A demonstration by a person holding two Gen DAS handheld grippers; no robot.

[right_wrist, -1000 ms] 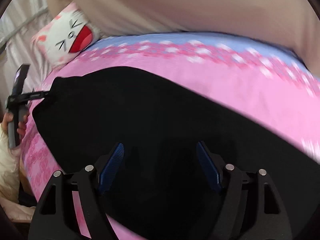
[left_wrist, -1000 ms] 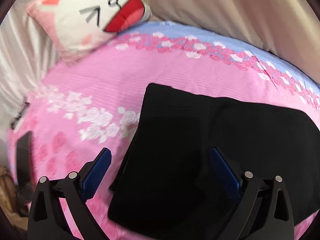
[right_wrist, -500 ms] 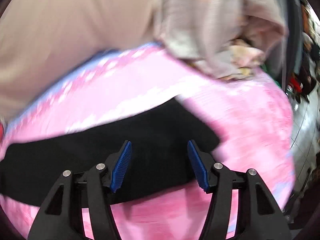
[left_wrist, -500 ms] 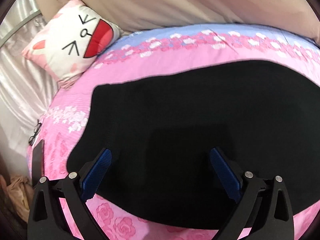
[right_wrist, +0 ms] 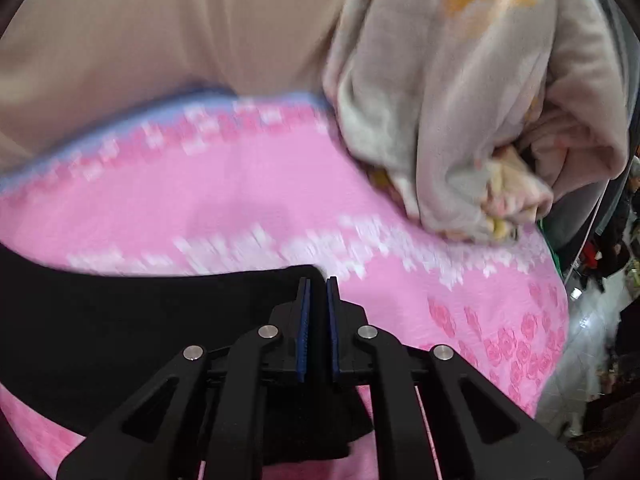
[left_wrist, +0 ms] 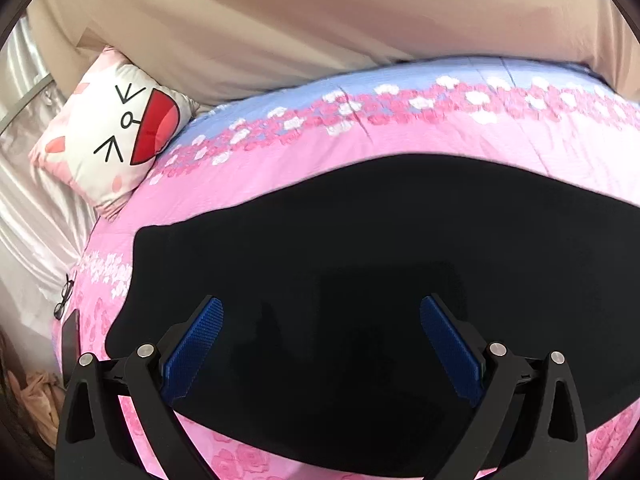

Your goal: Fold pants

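Black pants (left_wrist: 400, 240) lie spread flat across a pink flowered bedspread (left_wrist: 360, 136). My left gripper (left_wrist: 320, 300) hovers open over their near left part, blue pads wide apart, nothing between them. In the right wrist view the pants (right_wrist: 140, 320) end in a corner at the middle of the frame. My right gripper (right_wrist: 316, 282) is closing there, its blue pads brought together on the black cloth at that right end. The picture is blurred, so the cloth between the pads shows only as a dark strip.
A white and pink cat-face pillow (left_wrist: 116, 140) leans at the bed's far left. Glasses (left_wrist: 64, 296) and a dark flat object (left_wrist: 70, 340) lie at the left edge. A bunched pale blanket (right_wrist: 480, 100) sits at the far right. Beige fabric (left_wrist: 320, 20) runs behind the bed.
My right gripper swept from the pants' middle to their right end and went from open to shut there. My left gripper moved along the pants and stayed open.
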